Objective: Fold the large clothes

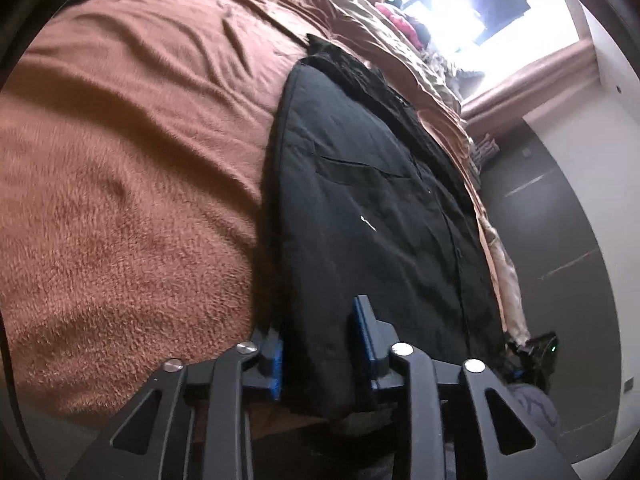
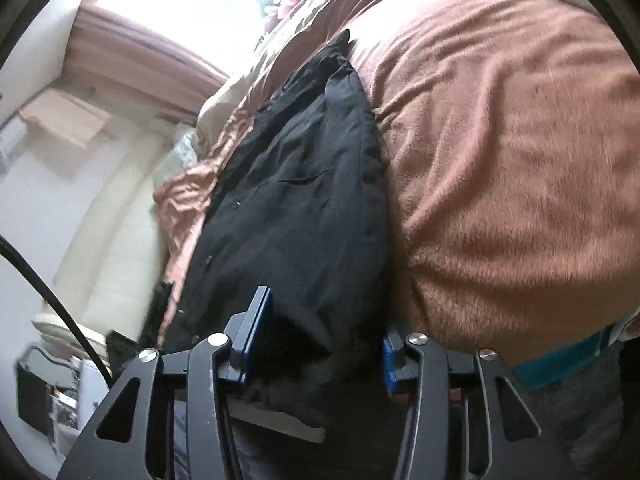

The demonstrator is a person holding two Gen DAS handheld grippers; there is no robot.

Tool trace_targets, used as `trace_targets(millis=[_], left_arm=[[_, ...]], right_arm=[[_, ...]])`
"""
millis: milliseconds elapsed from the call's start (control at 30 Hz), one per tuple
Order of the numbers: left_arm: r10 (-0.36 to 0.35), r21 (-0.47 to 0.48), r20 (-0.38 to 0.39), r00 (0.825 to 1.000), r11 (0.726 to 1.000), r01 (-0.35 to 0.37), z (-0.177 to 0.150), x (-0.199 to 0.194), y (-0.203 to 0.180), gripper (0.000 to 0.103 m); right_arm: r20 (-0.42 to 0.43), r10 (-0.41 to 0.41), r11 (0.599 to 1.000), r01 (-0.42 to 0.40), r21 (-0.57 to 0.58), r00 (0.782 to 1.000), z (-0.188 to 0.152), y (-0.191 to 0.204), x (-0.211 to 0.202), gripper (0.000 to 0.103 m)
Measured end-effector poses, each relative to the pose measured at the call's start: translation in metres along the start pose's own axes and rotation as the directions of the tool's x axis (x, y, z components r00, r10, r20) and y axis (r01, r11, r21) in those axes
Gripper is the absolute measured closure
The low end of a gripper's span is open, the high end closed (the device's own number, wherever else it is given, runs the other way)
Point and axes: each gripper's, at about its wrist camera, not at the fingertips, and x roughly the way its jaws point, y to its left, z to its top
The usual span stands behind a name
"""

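Both hand-held grippers (image 1: 320, 344) (image 2: 320, 344) hide the black jacket's (image 1: 380, 200) near hem.

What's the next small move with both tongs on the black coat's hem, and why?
Probably lift both corners together and carry the hem toward the collar. The left tongs and right tongs each straddle the near edge of the black coat, which lies flat and lengthwise on the brown blanket.
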Motion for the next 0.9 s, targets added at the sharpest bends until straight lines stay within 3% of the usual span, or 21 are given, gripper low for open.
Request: trace_targets(millis=[100, 200, 500, 900], left_arm=[[0.026, -0.020, 0.009, 1.000, 0.999, -0.026, 0.002, -0.002, 0.000, 0.092], [0.028, 0.003, 0.058, 0.998, 1.000, -0.028, 0.004, -0.016, -0.011, 0.095], [-0.059, 0.025, 0.161, 0.985, 0.998, 0.056, 0.002, -0.080, -0.040, 0.097], [-0.159, 0.071, 0.315, 0.936, 0.987, 0.144, -0.028, -0.185, -0.085, 0.097]], right_arm=[[0.000, -0.048, 0.999, 0.048, 0.009, 0.999, 0.000, -0.002, 0.001, 0.082], [0.000, -0.064, 0.998, 0.064, -0.010, 0.998, 0.001, 0.006, -0.004, 0.094], [0.081, 0.049, 0.991, -0.039, -0.125, 0.996, 0.007, 0.072, -0.047, 0.096], [0.145, 0.178, 0.961, -0.140, -0.239, 0.973, -0.007, 0.131, -0.119, 0.096]])
